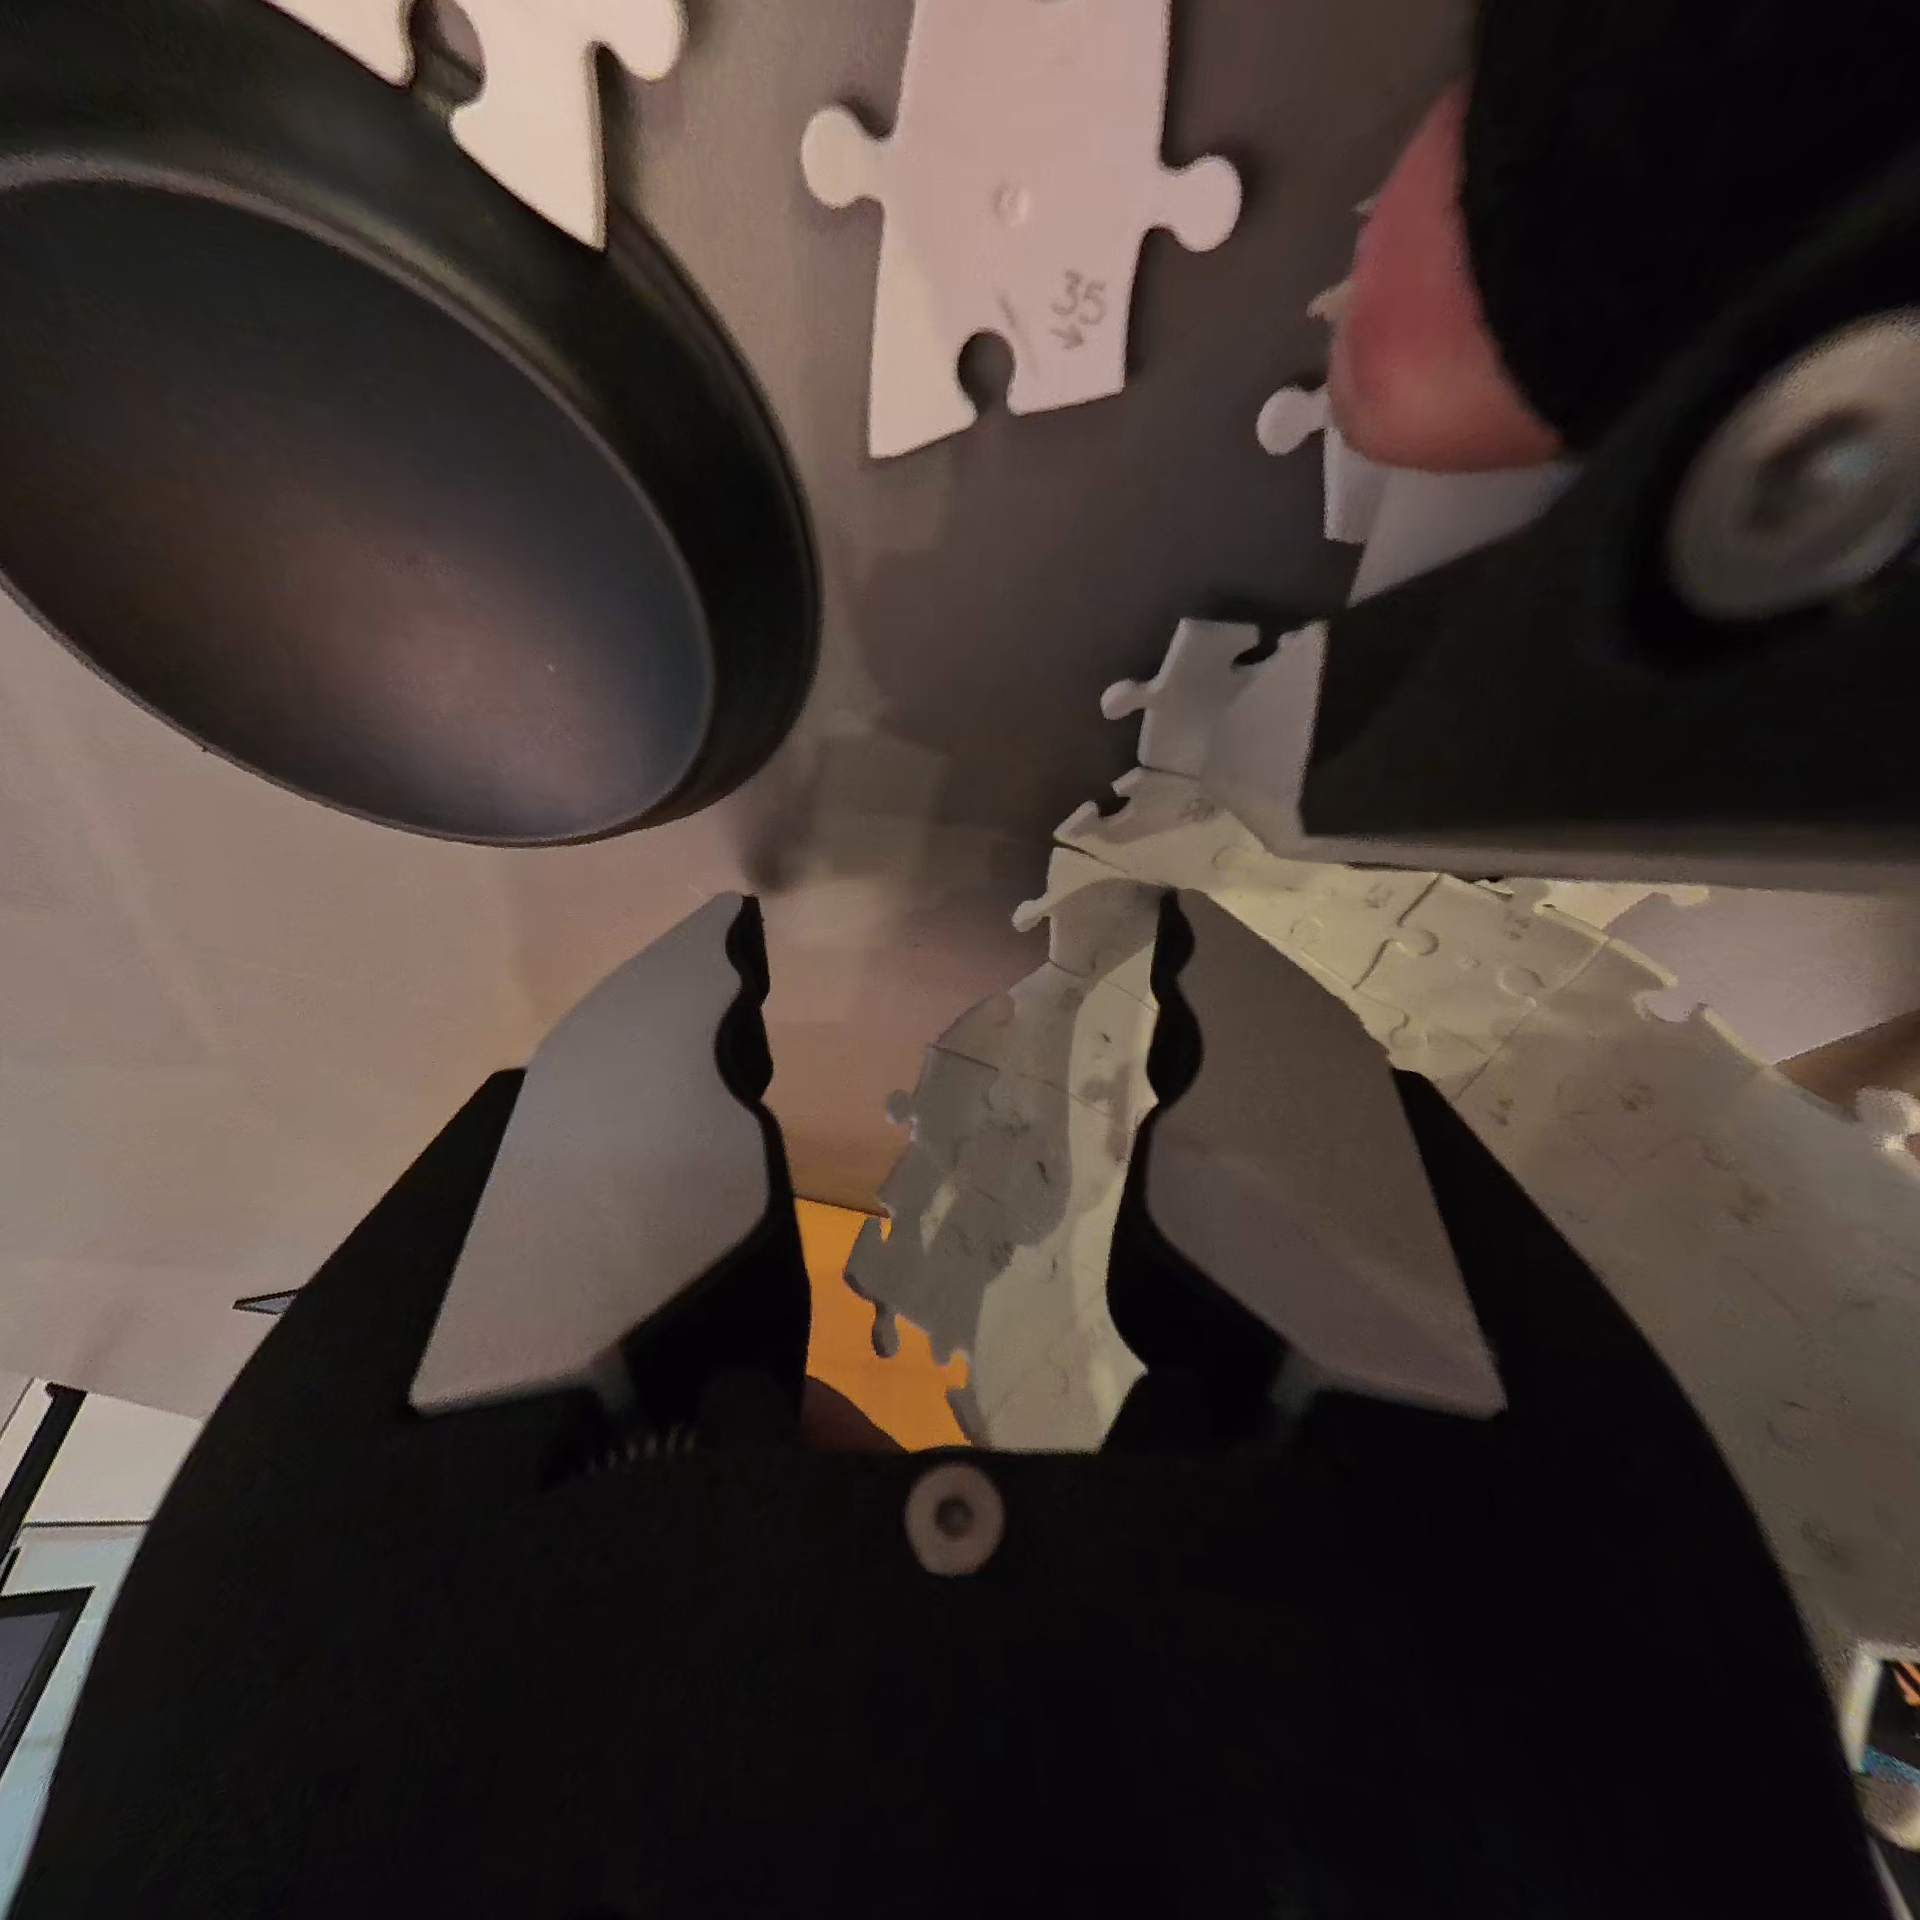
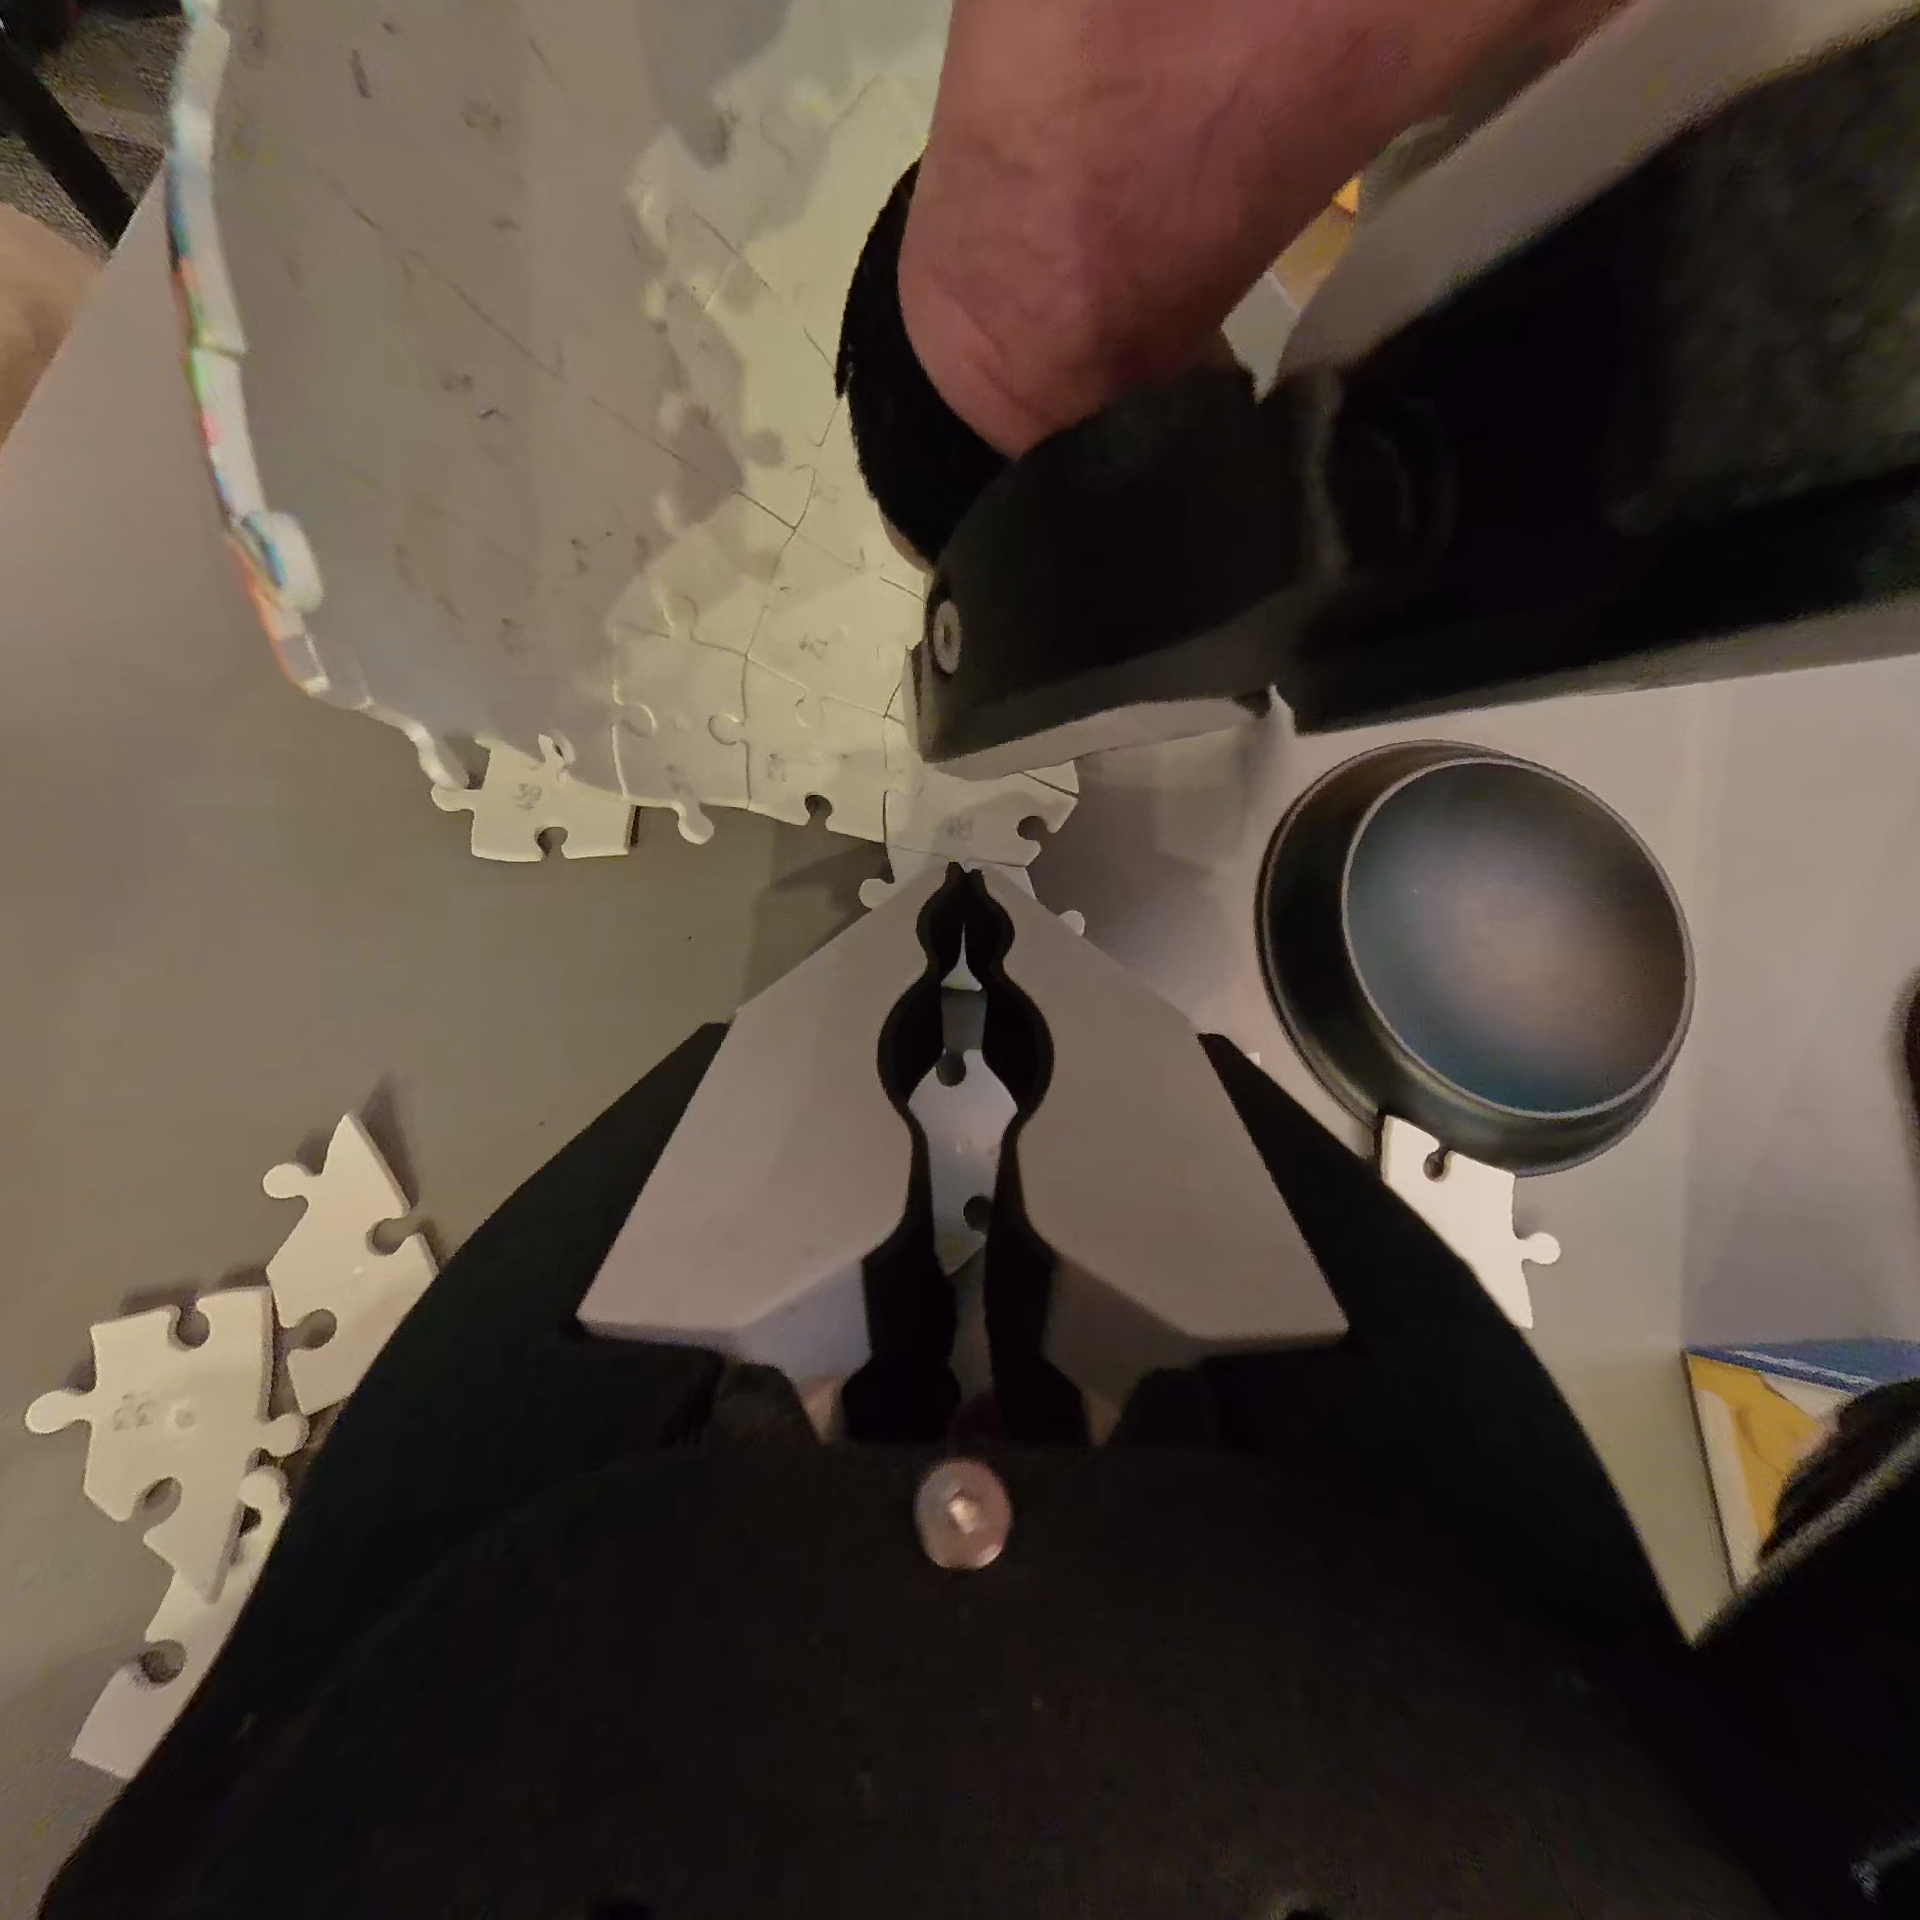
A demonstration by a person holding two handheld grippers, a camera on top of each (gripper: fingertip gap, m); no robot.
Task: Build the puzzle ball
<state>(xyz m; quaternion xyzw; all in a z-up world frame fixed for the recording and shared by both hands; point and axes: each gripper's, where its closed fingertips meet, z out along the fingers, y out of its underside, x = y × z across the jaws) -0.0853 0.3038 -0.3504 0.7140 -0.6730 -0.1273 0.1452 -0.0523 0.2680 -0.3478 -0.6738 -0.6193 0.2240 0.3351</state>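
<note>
The partly built puzzle ball [image 2: 468,364] is a curved white shell with its inner side facing me. It also shows in the left wrist view [image 1: 1455,997]. My right gripper [image 2: 961,883] is shut on a white puzzle piece [image 2: 961,1143], with its tips at the shell's lower rim. My left gripper [image 1: 961,904] is open, and the shell's edge lies between its fingers, close to the right one. In the right wrist view one of the left gripper's fingers [image 2: 1039,644] rests against the shell, with a person's thumb [image 2: 1039,260] above it.
A black round dish [image 2: 1475,966] stands to the right of the shell and fills the upper left of the left wrist view [image 1: 364,499]. Loose white pieces lie on the grey table [image 2: 208,935]: several at the lower left [image 2: 353,1247], one under the dish [image 2: 1475,1226], others beyond it [image 1: 1008,229]. The grippers' ends are close to 5 cm from one another.
</note>
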